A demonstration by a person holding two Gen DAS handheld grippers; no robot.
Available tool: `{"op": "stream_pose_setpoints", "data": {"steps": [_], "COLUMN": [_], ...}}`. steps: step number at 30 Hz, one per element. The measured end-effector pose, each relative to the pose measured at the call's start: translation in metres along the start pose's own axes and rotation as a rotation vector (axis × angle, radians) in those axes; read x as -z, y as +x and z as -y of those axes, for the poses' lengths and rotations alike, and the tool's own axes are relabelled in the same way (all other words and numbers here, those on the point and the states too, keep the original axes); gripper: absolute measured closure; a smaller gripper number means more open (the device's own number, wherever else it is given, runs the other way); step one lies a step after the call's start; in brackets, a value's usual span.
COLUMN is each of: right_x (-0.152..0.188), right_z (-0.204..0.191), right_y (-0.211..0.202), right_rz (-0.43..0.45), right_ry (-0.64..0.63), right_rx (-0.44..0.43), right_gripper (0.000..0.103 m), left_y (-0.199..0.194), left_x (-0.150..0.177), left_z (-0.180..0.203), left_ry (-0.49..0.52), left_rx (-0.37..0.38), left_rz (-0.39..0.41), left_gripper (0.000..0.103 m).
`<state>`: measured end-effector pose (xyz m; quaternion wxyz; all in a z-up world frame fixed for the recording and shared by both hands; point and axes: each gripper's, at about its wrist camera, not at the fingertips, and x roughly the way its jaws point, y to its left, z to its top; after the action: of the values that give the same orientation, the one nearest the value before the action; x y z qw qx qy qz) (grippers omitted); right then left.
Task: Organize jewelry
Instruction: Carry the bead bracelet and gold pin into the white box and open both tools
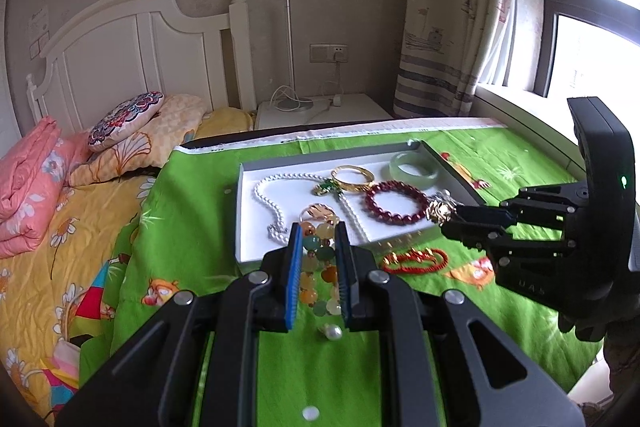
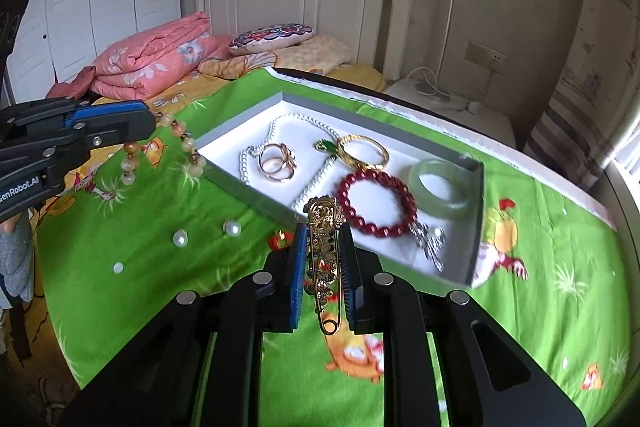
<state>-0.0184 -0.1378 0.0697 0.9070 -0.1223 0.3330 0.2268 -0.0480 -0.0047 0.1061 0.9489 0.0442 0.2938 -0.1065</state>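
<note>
Over a green-clothed tabletop [image 2: 540, 227], the left gripper [image 1: 318, 259] jaws pinch a bead bracelet [image 1: 318, 267] and the right gripper [image 2: 324, 275] jaws pinch a gold brooch [image 2: 324, 247], both held near the tray [image 2: 240, 119], likely to go in with the other jewelry.

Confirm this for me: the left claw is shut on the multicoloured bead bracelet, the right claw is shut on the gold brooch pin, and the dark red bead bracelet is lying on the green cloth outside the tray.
One thing is wrong. The dark red bead bracelet lies inside the white tray, not on the green cloth; the right wrist view shows it. The rest stands: the left claw is shut on the multicoloured bead bracelet, the right claw on the gold brooch pin.
</note>
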Motion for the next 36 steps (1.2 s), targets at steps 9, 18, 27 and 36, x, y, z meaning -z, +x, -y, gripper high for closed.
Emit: {"op": "stream_pose_setpoints", "data": {"steps": [9, 18, 27, 36], "right_x": [-0.015, -0.021, -0.020, -0.024], "right_z": [0.000, 0.011, 0.032, 0.036], "right_y": [0.021, 0.032, 0.037, 0.049], "right_rz": [-0.003, 0.003, -0.009, -0.032], "right_ry": [-0.002, 0.031, 0.079, 0.117], "right_rx": [-0.021, -0.035, -0.034, -0.068], "right_gripper": [0.087, 0.086, 0.086, 0.086], "left_y": [0.018, 0.078, 0.152, 0.179], "left_x": [-0.022, -0.054, -0.065, -0.061], "left_z": [-0.022, -0.045, -0.051, -0.059], "left_ry": [-0.033, -0.111, -0.137, -0.179], "left_rx": [-0.011, 0.032, -0.002, -0.006], "left_rz": [0.012, -0.049, -0.145, -0.182], "left_gripper": [0.088, 0.088, 0.087, 0.057]}}
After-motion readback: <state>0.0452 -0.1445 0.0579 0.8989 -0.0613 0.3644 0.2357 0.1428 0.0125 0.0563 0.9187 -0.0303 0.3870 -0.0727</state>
